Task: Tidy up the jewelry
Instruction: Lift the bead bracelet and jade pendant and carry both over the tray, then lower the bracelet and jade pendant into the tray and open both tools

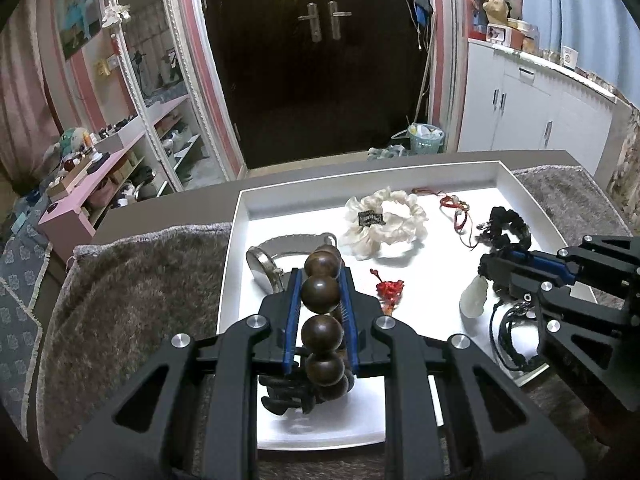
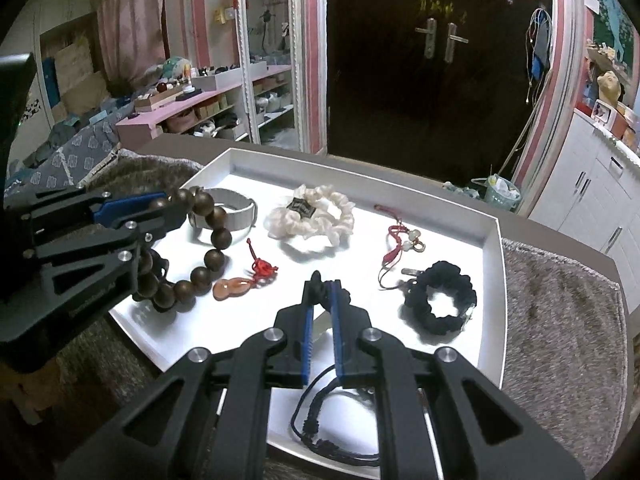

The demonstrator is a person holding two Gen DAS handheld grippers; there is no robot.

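Note:
A white tray holds the jewelry. My left gripper is shut on a dark wooden bead bracelet, which also shows at the left of the right wrist view. My right gripper is shut on the black cord of a pale jade pendant, just above the tray floor. On the tray lie a metal watch, a white scrunchie, a red knot with an orange gourd charm, a red cord bracelet and a black scrunchie.
The tray sits on a grey shaggy mat on a table. Beyond the table are a dark double door, a mirror, pink shelves, a white cabinet and a small bin.

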